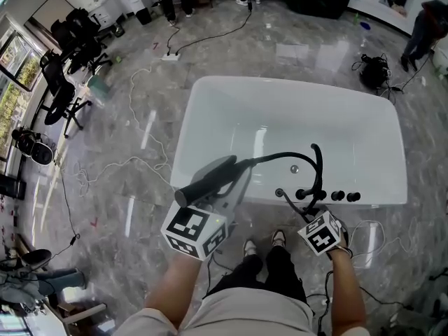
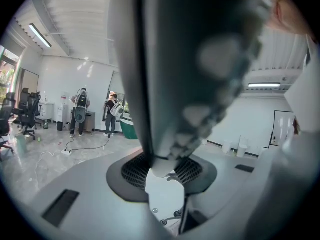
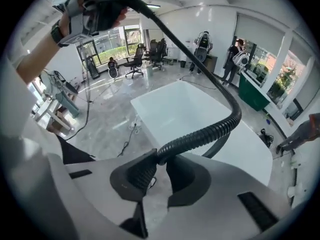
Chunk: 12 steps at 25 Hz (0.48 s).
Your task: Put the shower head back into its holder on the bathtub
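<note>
1. Setting: a large room with a glossy grey stone floor (image 1: 133, 124). A white bathtub (image 1: 204, 110) stands in the middle, office chairs (image 1: 66, 82) are at the left, and cables (image 1: 210, 37) trail across the floor.
2. Left tongs (image 1: 225, 182): pressed onto the dark shower head (image 1: 204, 185). They hold it raised in the air over the tub's near left corner, well apart from the rim.
3. Right tongs (image 1: 313, 214): pinching the black ribbed hose (image 1: 280, 156) low down, just beside the near rim. From there the hose arcs up and across to the handset.
4. Black fittings (image 1: 337, 196): a row of knobs and a curved spout on the near rim. Which of them is the holder cannot be told here.
5. Progress: the handset is gripped and the hose is gathered, so the pick-up appears done.
6. Remaining: the handset must be carried right to the fittings, lined up, seated, and both grips released.
</note>
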Tool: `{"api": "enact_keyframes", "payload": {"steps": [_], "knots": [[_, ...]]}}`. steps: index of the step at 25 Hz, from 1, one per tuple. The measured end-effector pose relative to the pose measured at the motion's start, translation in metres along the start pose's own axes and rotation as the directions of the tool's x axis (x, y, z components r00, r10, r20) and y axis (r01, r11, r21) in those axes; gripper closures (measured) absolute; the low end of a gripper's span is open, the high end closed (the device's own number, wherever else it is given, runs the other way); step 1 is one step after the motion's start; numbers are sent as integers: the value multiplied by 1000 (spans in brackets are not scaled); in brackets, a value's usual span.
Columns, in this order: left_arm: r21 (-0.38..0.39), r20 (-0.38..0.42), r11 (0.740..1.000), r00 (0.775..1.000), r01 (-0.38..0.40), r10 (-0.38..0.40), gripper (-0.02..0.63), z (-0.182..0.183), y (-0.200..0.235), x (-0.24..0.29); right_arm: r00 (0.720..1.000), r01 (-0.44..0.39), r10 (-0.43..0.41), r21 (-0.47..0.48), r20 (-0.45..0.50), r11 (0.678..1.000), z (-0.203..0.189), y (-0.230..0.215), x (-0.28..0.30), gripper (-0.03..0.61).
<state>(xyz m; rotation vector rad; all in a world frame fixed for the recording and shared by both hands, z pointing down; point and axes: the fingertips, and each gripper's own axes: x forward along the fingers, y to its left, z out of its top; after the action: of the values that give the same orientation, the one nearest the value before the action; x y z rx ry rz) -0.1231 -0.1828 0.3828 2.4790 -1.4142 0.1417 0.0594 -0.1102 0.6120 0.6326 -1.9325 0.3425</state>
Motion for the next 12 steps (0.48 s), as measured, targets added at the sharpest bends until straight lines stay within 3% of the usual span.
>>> {"api": "enact_keyframes", "payload": {"steps": [4,12], "knots": [[3,-3,1000,1000,-7,7,482,-5,8,-6,989,115,-115,9,88,993,16,-15,28,510],[39,-37,999,999,23,-22,482,-27,6,15,964,104,-151,213,221,972,14,-30,110,511]]}}
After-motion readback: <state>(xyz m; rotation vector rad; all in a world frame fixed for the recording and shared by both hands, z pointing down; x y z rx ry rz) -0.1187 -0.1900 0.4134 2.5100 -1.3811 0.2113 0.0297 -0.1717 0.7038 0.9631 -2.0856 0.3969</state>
